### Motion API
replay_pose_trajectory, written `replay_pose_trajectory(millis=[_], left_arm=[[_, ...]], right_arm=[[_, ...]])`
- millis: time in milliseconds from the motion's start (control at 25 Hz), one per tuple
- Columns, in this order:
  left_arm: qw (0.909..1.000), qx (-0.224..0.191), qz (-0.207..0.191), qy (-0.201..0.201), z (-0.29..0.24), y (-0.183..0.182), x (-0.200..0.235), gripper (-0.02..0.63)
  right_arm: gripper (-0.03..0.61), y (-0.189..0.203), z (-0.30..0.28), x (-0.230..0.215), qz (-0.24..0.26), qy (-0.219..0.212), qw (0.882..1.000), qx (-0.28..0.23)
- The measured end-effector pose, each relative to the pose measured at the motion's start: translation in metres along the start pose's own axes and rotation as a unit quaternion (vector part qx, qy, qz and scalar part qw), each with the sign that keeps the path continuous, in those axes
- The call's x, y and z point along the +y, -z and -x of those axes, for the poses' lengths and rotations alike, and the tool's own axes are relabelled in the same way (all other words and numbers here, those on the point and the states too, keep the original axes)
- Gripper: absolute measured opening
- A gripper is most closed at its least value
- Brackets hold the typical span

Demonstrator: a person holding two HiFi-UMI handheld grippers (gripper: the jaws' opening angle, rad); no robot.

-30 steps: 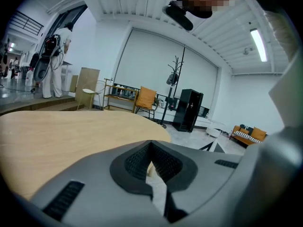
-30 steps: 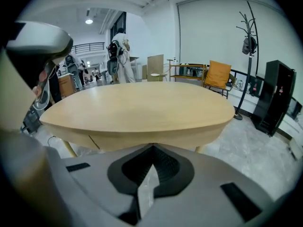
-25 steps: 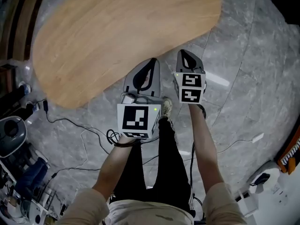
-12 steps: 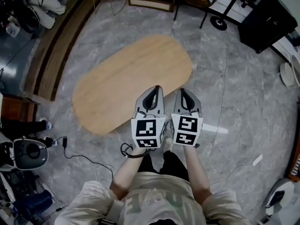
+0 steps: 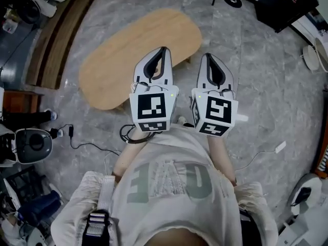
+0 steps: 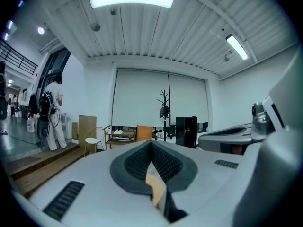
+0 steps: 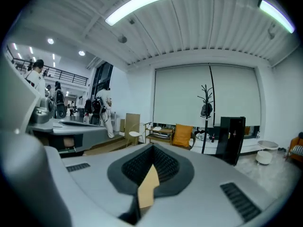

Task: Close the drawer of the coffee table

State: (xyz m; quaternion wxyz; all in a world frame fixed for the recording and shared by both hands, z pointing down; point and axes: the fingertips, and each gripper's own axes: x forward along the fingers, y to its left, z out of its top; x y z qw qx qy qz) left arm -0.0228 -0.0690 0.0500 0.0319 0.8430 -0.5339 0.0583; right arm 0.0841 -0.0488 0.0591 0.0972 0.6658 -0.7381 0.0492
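The coffee table (image 5: 134, 56) is a long oval with a light wooden top, standing on the grey stone floor below and ahead of me. No drawer shows from above. My left gripper (image 5: 163, 50) and right gripper (image 5: 209, 56) are held side by side at chest height, high over the table's near edge. Both are shut with nothing between the jaws. In the left gripper view the left gripper (image 6: 151, 144) points nearly level across the room, as does the right gripper (image 7: 152, 148) in the right gripper view. Neither gripper view shows the table.
Cables (image 5: 87, 145) and equipment (image 5: 31, 146) lie on the floor at my left, beside a wooden step (image 5: 54, 40). A black cabinet (image 5: 284, 4) stands far right. Across the room are a coat stand (image 6: 164, 105), an orange-cushioned chair (image 7: 182, 135) and people (image 6: 54, 115).
The person has stood up: the table has shrunk and now lies far below. Both grippers rose together and moved slightly apart, still shut and empty.
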Motion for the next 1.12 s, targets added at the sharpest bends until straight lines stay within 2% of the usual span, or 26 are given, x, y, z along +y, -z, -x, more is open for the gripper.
replay_pose_trajectory(millis=[120, 1120], left_arm=[[1.0, 0.002, 0.004, 0.001, 0.006, 0.002, -0.013, 0.008], [0.9996, 0.007, 0.0, -0.026, 0.005, 0.012, -0.058, 0.008]], right_arm=[[0.006, 0.007, 0.014, -0.007, -0.022, -0.01, 1.0, 0.004], [0.006, 0.021, 0.032, -0.059, -0.027, -0.029, 0.999, 0.002]])
